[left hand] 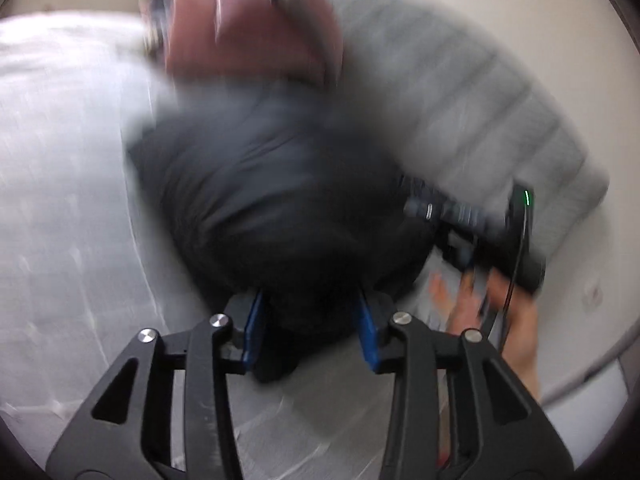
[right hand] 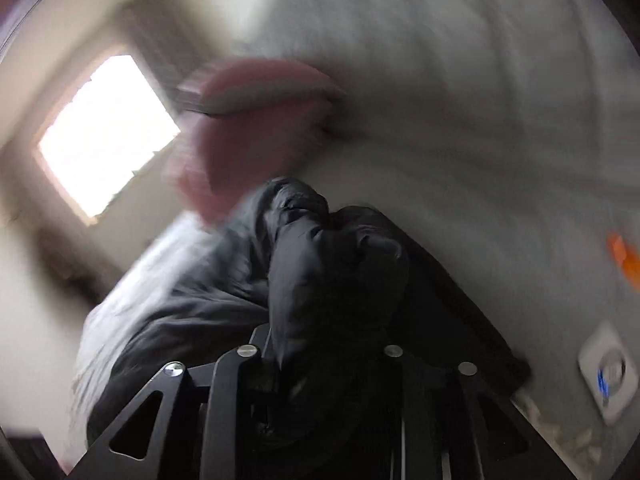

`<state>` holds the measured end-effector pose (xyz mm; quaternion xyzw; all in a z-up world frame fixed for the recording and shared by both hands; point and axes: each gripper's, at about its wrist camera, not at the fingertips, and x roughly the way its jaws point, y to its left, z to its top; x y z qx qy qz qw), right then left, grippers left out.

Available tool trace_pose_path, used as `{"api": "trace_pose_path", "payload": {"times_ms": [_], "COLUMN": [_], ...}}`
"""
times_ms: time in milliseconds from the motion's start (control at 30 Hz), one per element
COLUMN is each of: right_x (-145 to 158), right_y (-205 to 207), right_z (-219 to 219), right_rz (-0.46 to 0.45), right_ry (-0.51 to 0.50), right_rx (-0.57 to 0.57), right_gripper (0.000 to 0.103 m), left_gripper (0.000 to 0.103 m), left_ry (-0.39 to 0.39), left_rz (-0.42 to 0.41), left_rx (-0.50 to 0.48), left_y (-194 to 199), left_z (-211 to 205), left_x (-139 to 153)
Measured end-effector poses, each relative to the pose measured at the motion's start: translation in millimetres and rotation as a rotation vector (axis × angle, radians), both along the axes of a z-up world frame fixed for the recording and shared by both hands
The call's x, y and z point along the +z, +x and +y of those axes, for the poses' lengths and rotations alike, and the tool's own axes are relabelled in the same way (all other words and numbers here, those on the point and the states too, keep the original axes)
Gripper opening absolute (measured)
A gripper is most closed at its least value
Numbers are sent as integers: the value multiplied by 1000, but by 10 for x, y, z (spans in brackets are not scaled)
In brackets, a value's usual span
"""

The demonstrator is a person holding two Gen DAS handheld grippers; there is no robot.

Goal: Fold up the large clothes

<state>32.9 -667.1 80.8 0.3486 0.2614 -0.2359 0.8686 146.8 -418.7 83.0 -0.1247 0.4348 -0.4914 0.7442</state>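
Note:
A large black puffy garment [left hand: 272, 192] lies bunched on a white bed [left hand: 60, 160]; both views are motion-blurred. My left gripper [left hand: 310, 332] has its blue pads [left hand: 252, 332] spread with a bulge of the black cloth between them. My right gripper [left hand: 472, 220] shows at the garment's right edge in the left wrist view, held by a hand [left hand: 504, 312]. In the right wrist view the black garment [right hand: 332, 272] fills the space between the right gripper's [right hand: 320, 352] fingers and hides the pads; the cloth looks clamped.
A pink garment or pillow [left hand: 248, 28] lies beyond the black one, also in the right wrist view [right hand: 256, 128]. A grey quilted cover [left hand: 480, 100] lies at the right. A bright window [right hand: 108, 136], a wall socket [right hand: 608, 376] and an orange item [right hand: 624, 260] show.

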Motion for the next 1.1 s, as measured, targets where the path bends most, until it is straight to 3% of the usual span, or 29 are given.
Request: {"api": "trace_pose_path", "payload": {"times_ms": [67, 100, 133, 200, 267, 367, 467, 533, 667, 733, 800, 867, 933, 1100], "right_x": [-304, -362, -379, -353, -301, -164, 3, 95, 252, 354, 466, 558, 638, 879], "right_y": [-215, -269, -280, -279, -270, -408, -721, -961, -1186, -1182, -1208, -1314, -1426, -1794], "right_z": [-231, -258, -252, -197, -110, 36, 275, 540, 1221, 1656, 2109, 2522, 2850, 3717], "right_rz": [-89, -113, -124, -112, -68, 0, 46, 51, 20, 67, 104, 96, 93, 25], "right_ry": [124, 132, 122, 85, 50, -16, -127, -162, -192, -289, -364, -390, -396, -436], "right_rx": [-42, -51, -44, -48, -78, -153, -302, -358, -223, -165, -130, -139, -159, -171], "right_gripper": [28, 28, 30, 40, 57, 66, 74, 74, 75, 78, 80, 80, 81, 87], "left_gripper": [49, 58, 63, 64, 64, 64, 64, 64, 69, 80, 85, 87, 97, 102], "left_ry": [-30, -40, -49, -43, -18, 34, 108, 147, 286, 282, 266, 247, 222, 170], "left_rz": [-7, -14, -9, 2, -36, -100, -141, -145, -291, -343, -384, -393, -390, -466], "left_rx": [-7, 6, 15, 5, 12, 57, 115, 143, 203, 207, 228, 236, 241, 250], "left_y": [-81, -83, -83, -17, 32, 19, 27, -29, -331, -493, -689, -803, -881, -1171], "left_z": [133, 210, 304, 382, 499, 584, 785, 926, 1143, 1285, 1466, 1635, 1783, 2156], "left_x": [-149, -168, -167, -157, -75, 44, 32, 61, 278, 403, 575, 698, 786, 1030]}}
